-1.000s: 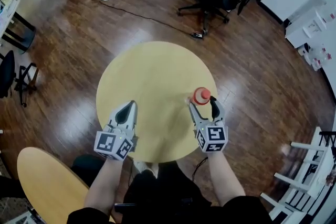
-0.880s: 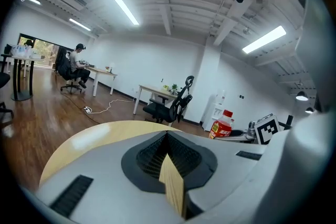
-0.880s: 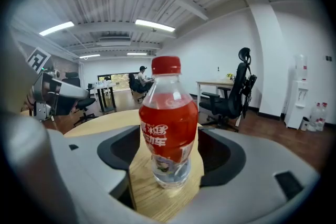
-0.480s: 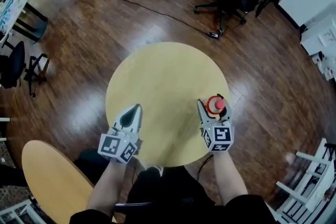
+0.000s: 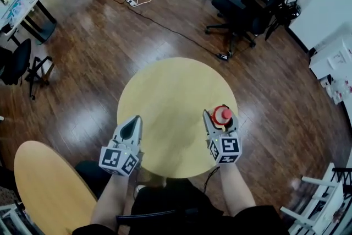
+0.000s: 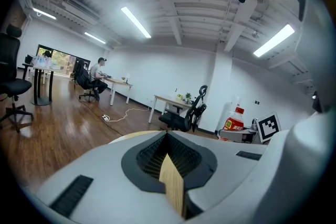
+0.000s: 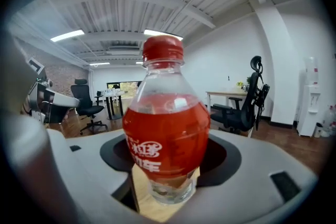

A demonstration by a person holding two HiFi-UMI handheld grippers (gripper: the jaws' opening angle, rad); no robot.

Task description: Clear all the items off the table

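Right hand-held gripper (image 5: 220, 116) — jaws just drawn closer — clasps the upright red bottle (image 7: 167, 128) between them.

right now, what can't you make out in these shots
- Right gripper view: whether the right tongs, which have just been closing around the clear plastic bottle of red drink, press it yet.
- Head view: bottle's body, under its red cap.
- Left gripper view: round yellow wooden table, mostly behind the shut left tongs.

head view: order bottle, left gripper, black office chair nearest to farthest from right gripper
1. Bottle, between the right gripper's jaws, which have just been closing.
2. Left gripper, to its left.
3. Black office chair, beyond the table.
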